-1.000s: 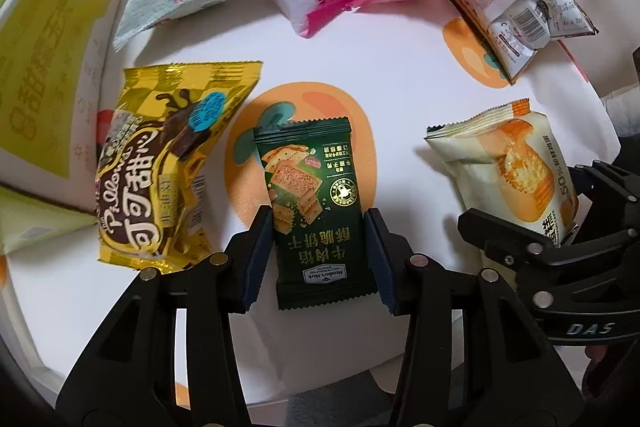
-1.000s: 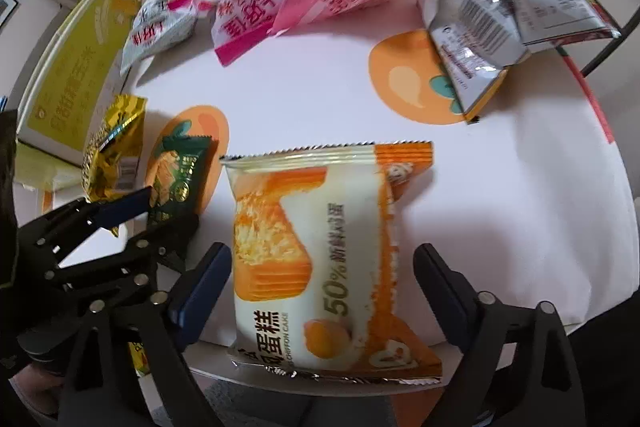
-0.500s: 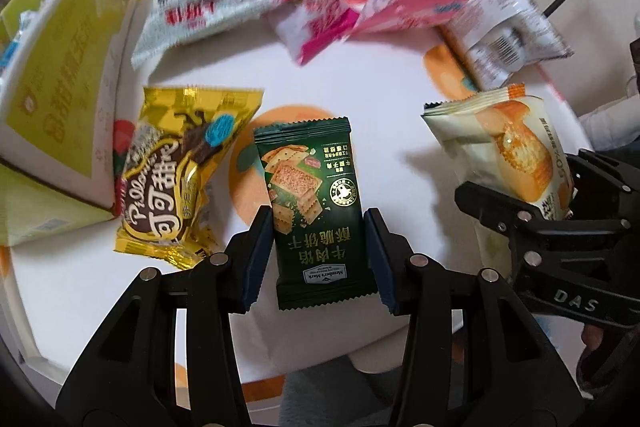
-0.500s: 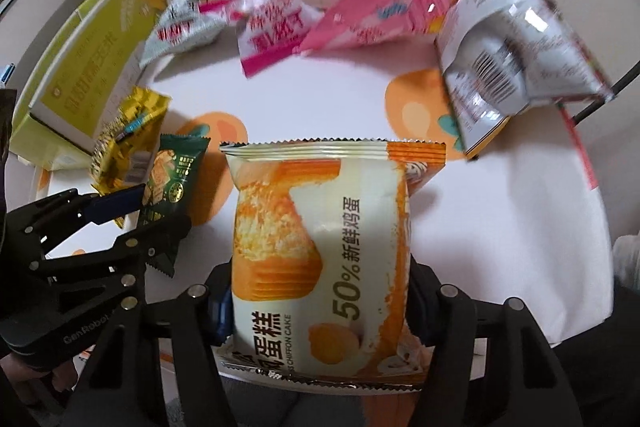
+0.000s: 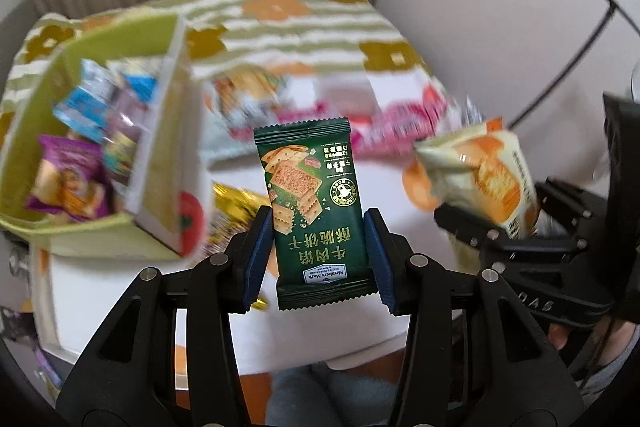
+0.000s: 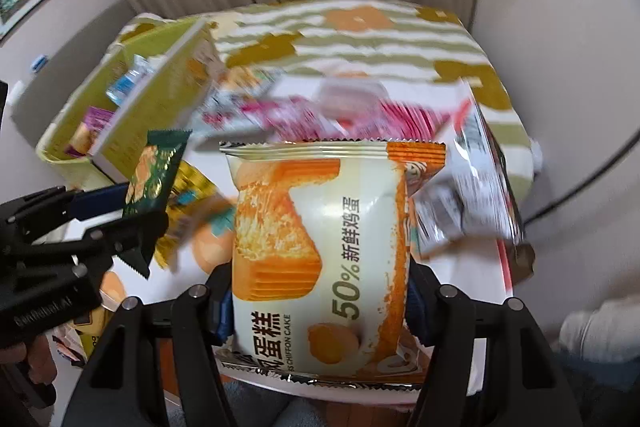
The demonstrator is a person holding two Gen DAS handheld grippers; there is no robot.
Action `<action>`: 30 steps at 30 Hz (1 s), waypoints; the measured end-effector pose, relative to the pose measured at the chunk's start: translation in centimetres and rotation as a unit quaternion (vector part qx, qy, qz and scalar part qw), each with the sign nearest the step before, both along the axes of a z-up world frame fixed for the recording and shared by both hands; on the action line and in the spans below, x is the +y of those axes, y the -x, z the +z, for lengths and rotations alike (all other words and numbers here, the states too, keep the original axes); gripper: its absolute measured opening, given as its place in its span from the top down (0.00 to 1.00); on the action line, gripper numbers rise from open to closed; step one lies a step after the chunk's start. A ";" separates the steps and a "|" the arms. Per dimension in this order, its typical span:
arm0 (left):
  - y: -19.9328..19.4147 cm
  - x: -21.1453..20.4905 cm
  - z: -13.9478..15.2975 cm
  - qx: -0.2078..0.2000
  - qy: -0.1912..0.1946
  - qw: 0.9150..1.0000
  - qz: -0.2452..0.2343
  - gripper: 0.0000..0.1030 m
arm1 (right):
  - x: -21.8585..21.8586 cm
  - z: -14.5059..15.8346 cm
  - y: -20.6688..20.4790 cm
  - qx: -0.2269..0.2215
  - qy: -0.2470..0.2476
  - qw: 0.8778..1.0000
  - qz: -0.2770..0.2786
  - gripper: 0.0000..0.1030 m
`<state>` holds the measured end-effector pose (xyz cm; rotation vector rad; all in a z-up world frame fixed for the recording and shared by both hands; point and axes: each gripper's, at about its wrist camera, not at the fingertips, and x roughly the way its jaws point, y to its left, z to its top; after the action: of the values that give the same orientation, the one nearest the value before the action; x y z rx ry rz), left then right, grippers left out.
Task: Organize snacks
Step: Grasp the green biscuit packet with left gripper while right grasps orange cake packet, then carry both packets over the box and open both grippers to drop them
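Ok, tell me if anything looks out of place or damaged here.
Nothing stands out. The green cracker packet and the orange cake packet each sit straight in a hand-held gripper, unripped. Loose snacks on the table are too blurred to judge.

From my left wrist camera, the left gripper point(image 5: 320, 247) holds a dark green foil cracker packet point(image 5: 314, 211) upright between its pads, lifted above the round white table with orange prints point(image 5: 104, 291). To its left, an open yellow-green cardboard box point(image 5: 80, 239) stands on the table, with small wrapped snacks point(image 5: 80, 147) inside. A gold foil snack bag point(image 5: 228, 215) lies between box and packet, below them. Behind, a blurred row of pink and white snack bags point(image 5: 392, 131) lies across the table's far side. To the right, my right gripper point(image 6: 320, 303) holds a cream and orange chiffon cake packet point(image 6: 320, 247), also raised. A crumpled silver-white bag point(image 6: 476, 195) lies right of it.
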<state>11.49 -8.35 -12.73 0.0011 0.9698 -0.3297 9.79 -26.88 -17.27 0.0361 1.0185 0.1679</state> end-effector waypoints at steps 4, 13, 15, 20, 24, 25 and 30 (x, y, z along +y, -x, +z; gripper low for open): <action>-0.6 2.9 2.8 -0.027 0.000 0.999 0.038 0.59 | 2.2 2.2 -1.2 -0.022 -0.023 0.999 0.031 0.41; -4.3 12.4 5.1 -0.048 -0.015 0.993 0.111 0.59 | 9.4 6.1 -5.0 -0.061 -0.071 0.992 0.090 0.41; -5.6 14.8 5.0 -0.044 -0.015 0.992 0.121 0.59 | 11.3 6.8 -5.9 -0.067 -0.080 0.990 0.095 0.41; -8.8 19.9 4.8 -0.040 -0.023 0.991 0.128 0.59 | 16.6 8.3 -8.7 -0.075 -0.087 0.988 0.103 0.41; -11.7 22.9 4.0 -0.033 -0.040 0.991 0.126 0.59 | 20.2 8.3 -10.9 -0.071 -0.091 0.987 0.108 0.41; -12.3 23.4 3.7 -0.029 -0.043 0.991 0.124 0.59 | 21.2 8.2 -11.4 -0.071 -0.091 0.987 0.109 0.41; -15.7 25.7 1.9 -0.007 -0.047 0.994 0.102 0.56 | 24.9 7.8 -13.9 -0.059 -0.087 0.989 0.100 0.41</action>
<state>27.21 17.33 -10.87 -0.0106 0.9625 -0.0964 23.67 -1.97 -9.51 0.0827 0.8852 0.4373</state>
